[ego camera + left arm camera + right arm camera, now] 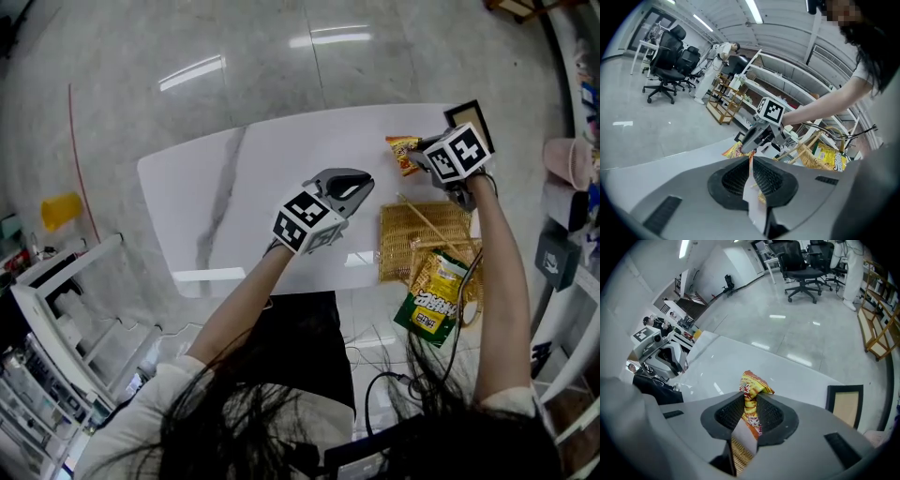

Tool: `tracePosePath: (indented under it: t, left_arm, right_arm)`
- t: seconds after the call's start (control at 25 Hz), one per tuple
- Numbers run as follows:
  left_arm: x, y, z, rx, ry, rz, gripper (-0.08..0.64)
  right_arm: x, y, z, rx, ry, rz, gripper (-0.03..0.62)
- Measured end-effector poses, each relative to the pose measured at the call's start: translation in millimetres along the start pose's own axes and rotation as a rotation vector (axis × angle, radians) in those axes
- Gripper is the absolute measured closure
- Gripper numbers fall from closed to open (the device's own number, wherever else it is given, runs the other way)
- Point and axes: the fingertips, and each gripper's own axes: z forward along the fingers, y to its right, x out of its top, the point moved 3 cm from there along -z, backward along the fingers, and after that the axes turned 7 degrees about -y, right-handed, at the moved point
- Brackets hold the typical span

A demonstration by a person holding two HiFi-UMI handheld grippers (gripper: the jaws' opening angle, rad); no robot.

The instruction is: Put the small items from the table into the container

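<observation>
An orange-yellow snack packet hangs just above the white table's far right part, with my right gripper shut on it. In the right gripper view the packet stands pinched between the two pads of that gripper. A wicker basket sits at the table's near right edge, and a green-yellow snack bag leans in it. My left gripper hovers over the table's middle, left of the basket, its jaws shut with nothing in them. From the left gripper view the right gripper and the packet lie straight ahead.
A black-framed picture lies at the table's far right corner, beyond the right gripper. White shelving stands by the person's left. Wooden racks and office chairs stand farther off on the glossy floor.
</observation>
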Motion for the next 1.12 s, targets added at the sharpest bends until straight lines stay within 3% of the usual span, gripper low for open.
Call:
tracePosePath:
  t: [0.36,0.68,0.92,1.12]
  left_arm:
    - [44.2,31.4,-52.1,0.029,0.076,0.053,0.543]
    - [69.9,74.5,-111.0,0.051,0.123,0.065,0.543]
    - [76.1,122.8,-143.2,0.021,0.132,0.124,0.543]
    - [93.5,173.2,-151.6,-0.044,0.158,0.193,0.543]
  right_arm:
    - [30.9,-55.4,-90.8,0.008,0.158,0.053,0.503]
    - [23.7,-131.4,-182.1,0.039,0.301,0.096,0.503]
    - [-2.0,-193.4,-248.9,0.063,0.431,0.130,0.503]
    - [-45.6,-228.1,-284.8,0.094,0.561,0.226,0.503]
